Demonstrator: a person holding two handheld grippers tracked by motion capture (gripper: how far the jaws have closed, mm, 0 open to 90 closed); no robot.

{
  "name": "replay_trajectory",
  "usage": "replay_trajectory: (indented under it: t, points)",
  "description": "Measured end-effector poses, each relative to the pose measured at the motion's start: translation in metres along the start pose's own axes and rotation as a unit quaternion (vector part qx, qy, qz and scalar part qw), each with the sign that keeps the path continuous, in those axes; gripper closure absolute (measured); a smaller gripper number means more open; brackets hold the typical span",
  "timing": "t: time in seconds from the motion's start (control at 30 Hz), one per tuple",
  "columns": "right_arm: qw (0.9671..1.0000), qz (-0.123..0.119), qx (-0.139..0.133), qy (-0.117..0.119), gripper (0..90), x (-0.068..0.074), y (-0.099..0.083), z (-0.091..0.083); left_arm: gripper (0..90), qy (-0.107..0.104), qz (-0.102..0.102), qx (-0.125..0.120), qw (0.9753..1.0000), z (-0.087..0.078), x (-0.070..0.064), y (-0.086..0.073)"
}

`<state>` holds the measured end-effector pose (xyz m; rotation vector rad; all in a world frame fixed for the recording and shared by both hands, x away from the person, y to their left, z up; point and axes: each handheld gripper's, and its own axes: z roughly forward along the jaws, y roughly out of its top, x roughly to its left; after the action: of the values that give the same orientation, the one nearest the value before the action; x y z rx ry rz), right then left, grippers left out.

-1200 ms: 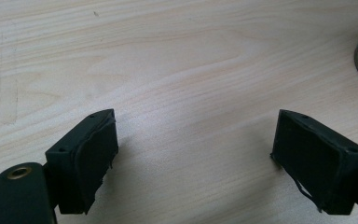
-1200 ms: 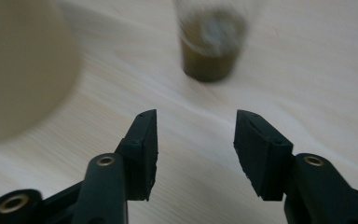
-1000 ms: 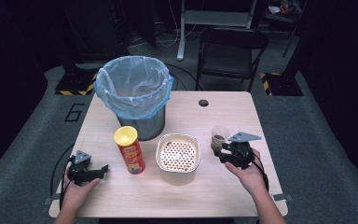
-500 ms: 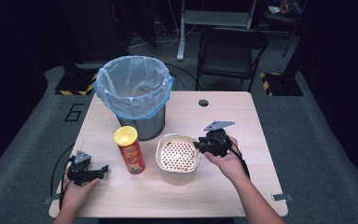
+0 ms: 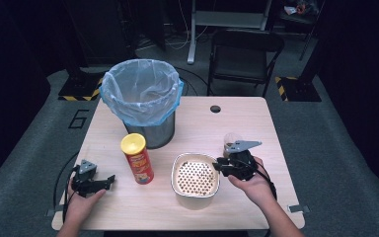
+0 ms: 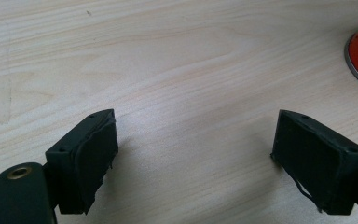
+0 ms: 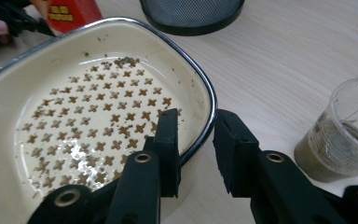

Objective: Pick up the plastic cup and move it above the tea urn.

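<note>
A cream bowl (image 5: 196, 154) with a cross-pattern bottom and chrome rim (image 7: 205, 88) sits at the table's middle front. My right gripper (image 5: 217, 167) is at its right edge. In the right gripper view that gripper (image 7: 196, 119) straddles the rim, one jaw inside and one outside, closed in on it. My left gripper (image 5: 109, 180) rests low over bare wood at the front left, with its jaws wide apart and nothing between them (image 6: 196, 135). A red chip can (image 5: 138, 159) with a yellow lid stands between the left gripper and the bowl.
A clear plastic cup (image 7: 340, 135) holding brownish stuff stands just beyond the right gripper (image 5: 231, 140). A mesh waste bin (image 5: 143, 98) with a blue liner is behind the can. A cable hole (image 5: 215, 108) lies at the table's back. A chair (image 5: 244, 54) stands beyond.
The right gripper moved from beside the cup leftward to the bowl, then drew nearer and lower onto its right rim. The left gripper has stayed put.
</note>
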<state>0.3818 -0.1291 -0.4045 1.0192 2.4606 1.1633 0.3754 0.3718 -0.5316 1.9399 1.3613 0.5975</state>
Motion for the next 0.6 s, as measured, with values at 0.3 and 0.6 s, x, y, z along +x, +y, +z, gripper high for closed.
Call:
replay_trajectory:
  t: [0.3, 0.6]
  points:
    - [0.9947, 0.021, -0.048, -0.089, 38.0, -0.032, 0.002, -0.024, 13.6, 0.0, 0.0, 0.0, 1.0, 0.0, 0.0, 0.0]
    - [0.9851, 0.076, -0.022, -0.152, 15.6, -0.071, -0.013, 0.014, 13.6, 0.0, 0.0, 0.0, 1.0, 0.0, 0.0, 0.0]
